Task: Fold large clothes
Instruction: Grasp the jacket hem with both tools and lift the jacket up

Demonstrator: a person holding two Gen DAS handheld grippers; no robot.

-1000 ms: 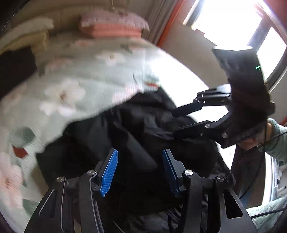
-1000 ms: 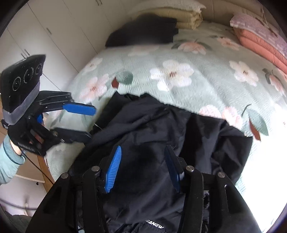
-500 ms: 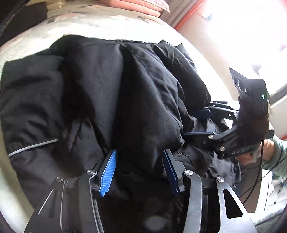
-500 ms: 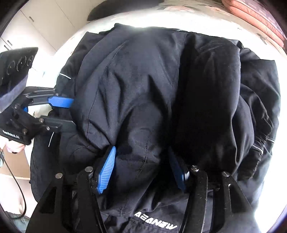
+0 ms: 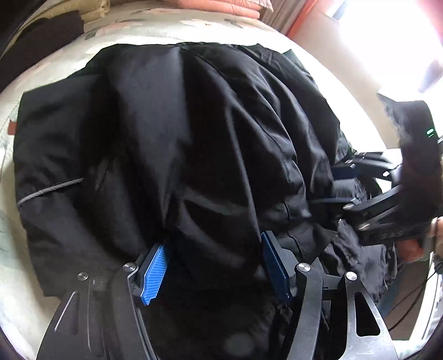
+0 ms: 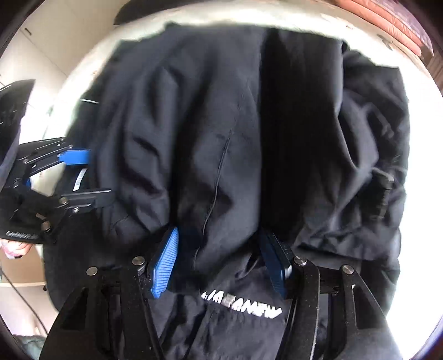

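Jacket [image 5: 210, 144] covering bedspread [image 5: 16, 249], pillows [image 5: 221, 8] beyond

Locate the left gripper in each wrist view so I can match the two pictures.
Left wrist: left gripper at bottom centre, blue pads against the black jacket.
Right wrist: left gripper at the left edge, reaching into the jacket's side.
Shared landmark: the black jacket fills both views.

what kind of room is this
Most likely a bedroom: the black jacket lies on a floral bedspread, with folded pink bedding stacked behind and white cupboard doors alongside.
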